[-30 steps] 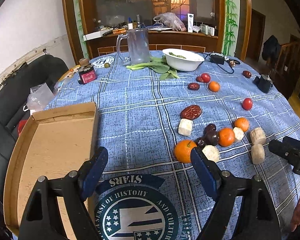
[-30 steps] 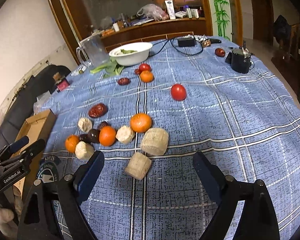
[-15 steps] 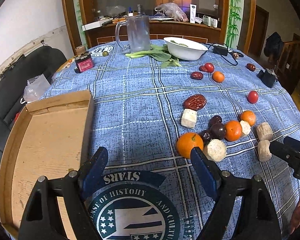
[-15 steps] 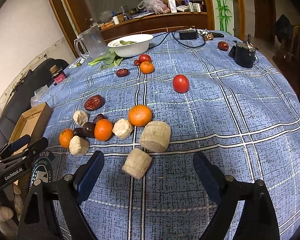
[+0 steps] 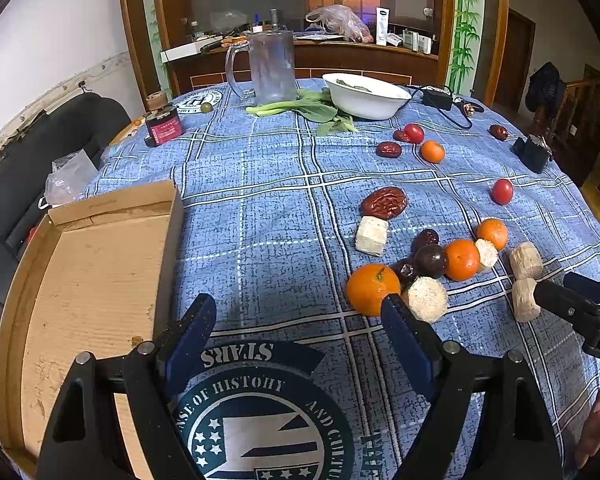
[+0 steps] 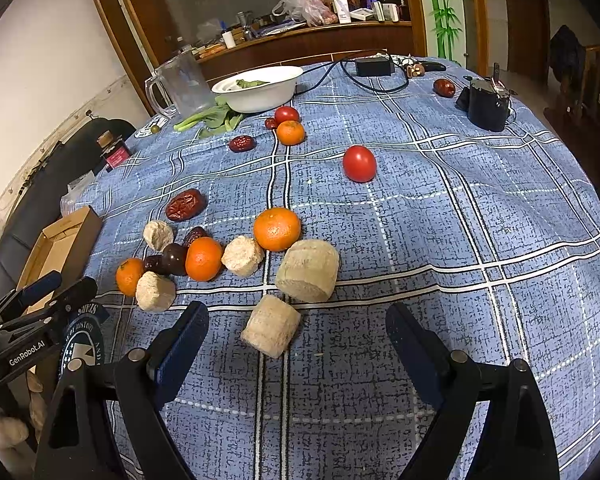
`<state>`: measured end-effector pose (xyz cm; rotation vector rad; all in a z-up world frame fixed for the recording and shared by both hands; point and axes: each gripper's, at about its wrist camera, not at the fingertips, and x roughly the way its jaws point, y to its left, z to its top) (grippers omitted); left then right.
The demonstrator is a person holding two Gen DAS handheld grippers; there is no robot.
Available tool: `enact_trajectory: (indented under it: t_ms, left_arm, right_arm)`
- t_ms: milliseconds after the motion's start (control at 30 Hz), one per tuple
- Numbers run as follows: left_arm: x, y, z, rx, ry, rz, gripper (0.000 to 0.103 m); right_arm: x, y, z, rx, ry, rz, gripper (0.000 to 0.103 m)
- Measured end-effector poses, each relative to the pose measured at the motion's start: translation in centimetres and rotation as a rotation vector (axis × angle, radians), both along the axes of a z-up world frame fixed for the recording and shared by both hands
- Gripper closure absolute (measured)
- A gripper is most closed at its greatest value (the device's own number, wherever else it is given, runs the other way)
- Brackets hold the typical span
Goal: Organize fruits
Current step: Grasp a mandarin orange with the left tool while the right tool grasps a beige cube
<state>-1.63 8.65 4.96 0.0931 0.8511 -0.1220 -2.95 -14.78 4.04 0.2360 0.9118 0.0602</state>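
On the blue checked tablecloth (image 5: pixel 260 220) lies a cluster of oranges, dark dates and pale cut chunks. The nearest orange (image 5: pixel 372 289) lies just ahead of my left gripper's right finger, beside a pale chunk (image 5: pixel 425 299). My left gripper (image 5: pixel 298 330) is open and empty over the round printed emblem. My right gripper (image 6: pixel 298 338) is open too, with a pale cylinder chunk (image 6: pixel 272 331) on the cloth between its fingertips, untouched. A bigger chunk (image 6: pixel 308 270) and an orange (image 6: pixel 277 229) lie just beyond. A red tomato (image 6: pixel 359 163) sits farther off.
An open cardboard box (image 5: pixel 88 280) lies at the table's left edge. A white bowl (image 5: pixel 366 96), a glass mug (image 5: pixel 270 67), greens, a red jar (image 5: pixel 164 130) and a black device (image 6: pixel 486 106) with a cable stand at the far side. A dark chair is on the left.
Both views have tilted slightly, so the table's objects sit a little lower in the pictures. Nothing on the table has moved and both grippers kept their width.
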Motion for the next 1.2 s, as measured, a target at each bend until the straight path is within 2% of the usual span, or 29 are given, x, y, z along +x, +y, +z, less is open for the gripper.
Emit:
enact_trajectory:
  t_ms: [233,267,300,367,467,533,633,833,900,967,1000,1133,1200]
  left_arm:
    - [0.7,0.5,-0.2,-0.061,0.030,-0.020,0.019]
    - [0.9,0.3,-0.3,-0.077,0.034,-0.033,0.021]
    - [1.0,0.2,-0.3,-0.084,0.036,-0.043,0.024]
    - [1.4,-0.4,-0.4,-0.095,0.044,-0.072,0.036]
    - [2.1,-1.2,-1.1,-0.095,0.060,-0.094,0.040]
    - [2.8,-1.4,-1.9,-0.109,0.084,-0.101,0.044]
    - [3.4,-1.0,-2.5,-0.192,0.111,-0.112,0.044]
    - [3.8,-0.9,-2.9,-0.252,0.104,-0.129,0.044]
    - [3.7,-0.9,-2.9,-0.256,0.105,-0.136,0.046]
    - [3.5,-0.8,-2.8,-0.276,0.116,-0.153,0.063]
    - [3.4,-0.8,-2.8,-0.286,0.121,-0.162,0.065]
    - [3.3,-0.9,-2.8,-0.283,0.121,-0.162,0.065]
    - [3.4,-1.0,-2.8,-0.286,0.121,-0.169,0.065]
  right_arm:
    - [0.2,0.5,-0.1,-0.024,-0.002,0.014,0.011]
    - [0.3,0.7,-0.1,-0.030,-0.006,0.021,0.014]
    - [0.4,0.9,0.0,-0.038,-0.009,0.026,0.016]
    - [0.6,1.2,0.0,-0.051,-0.010,0.035,0.022]
    - [1.1,1.8,-0.4,-0.057,0.002,0.055,0.029]
    - [1.3,1.9,-0.8,-0.058,0.009,0.062,0.031]
    - [1.5,2.0,-1.4,-0.056,0.021,0.066,0.032]
    - [1.6,2.1,-1.8,-0.060,0.024,0.065,0.037]
    - [1.6,2.1,-1.8,-0.085,0.021,0.057,0.050]
    - [1.4,1.9,-1.7,-0.058,0.023,0.066,0.063]
    - [1.3,2.0,-1.7,-0.048,0.025,0.072,0.066]
    - [1.0,2.4,-1.5,-0.073,0.023,0.077,0.068]
    - [1.1,2.3,-1.7,-0.051,0.035,0.079,0.068]
